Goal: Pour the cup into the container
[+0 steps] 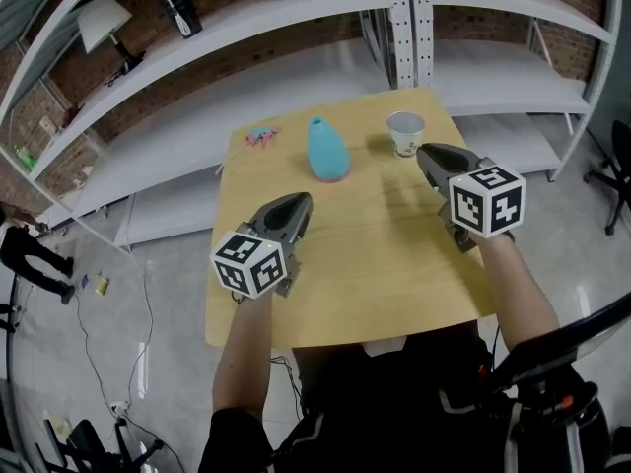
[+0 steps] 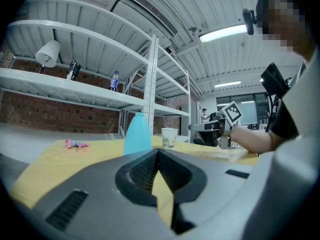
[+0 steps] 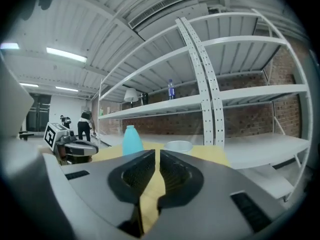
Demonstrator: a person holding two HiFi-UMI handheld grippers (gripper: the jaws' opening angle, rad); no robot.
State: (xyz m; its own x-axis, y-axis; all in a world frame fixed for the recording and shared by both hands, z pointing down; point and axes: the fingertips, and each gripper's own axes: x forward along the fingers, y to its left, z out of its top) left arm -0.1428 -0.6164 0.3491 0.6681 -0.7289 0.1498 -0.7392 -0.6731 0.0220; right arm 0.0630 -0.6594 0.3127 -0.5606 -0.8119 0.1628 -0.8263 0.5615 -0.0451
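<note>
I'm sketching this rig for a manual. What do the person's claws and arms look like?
Both the left claw and right claw are smooth dark grey shells with ribbed black pads. Each carries a white cube with black square markers. Forearms are bare; clothing is black.

Wooden table: blue container, paper cup, pink item.

The white cup stood upright just beyond the right gripper. The turquoise container, also upright, stood ahead of the left gripper.
</note>
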